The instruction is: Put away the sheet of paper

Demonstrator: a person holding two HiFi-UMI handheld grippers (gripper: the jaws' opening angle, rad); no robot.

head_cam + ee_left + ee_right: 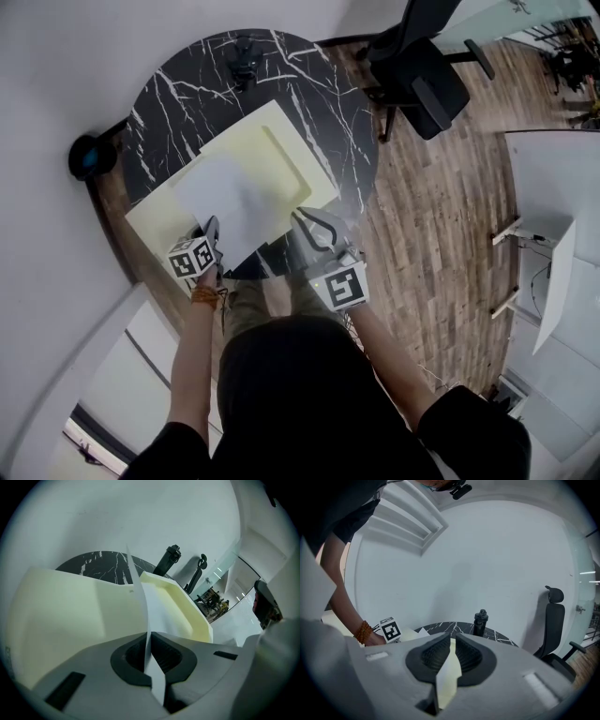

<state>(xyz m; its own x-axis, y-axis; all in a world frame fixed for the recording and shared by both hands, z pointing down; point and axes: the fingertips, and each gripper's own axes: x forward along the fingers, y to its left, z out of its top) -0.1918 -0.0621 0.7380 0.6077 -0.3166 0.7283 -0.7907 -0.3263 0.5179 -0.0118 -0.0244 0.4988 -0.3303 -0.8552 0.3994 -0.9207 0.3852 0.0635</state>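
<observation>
A white sheet of paper (234,195) lies partly over an open pale yellow folder (281,141) on the round black marble table (178,80). My left gripper (212,228) is shut on the sheet's near left corner. In the left gripper view (149,637) the sheet (154,611) runs edge-on between the pads, above the folder (70,616). My right gripper (305,217) is shut on the folder's near right edge. In the right gripper view (452,641) a pale yellow strip of the folder (449,672) sits clamped between the pads.
A black bottle (246,61) stands at the table's far side, also visible as the bottle (167,560) and the bottle (480,622). A black office chair (422,75) stands to the right on the wooden floor. A dark round object (91,155) sits by the wall at left.
</observation>
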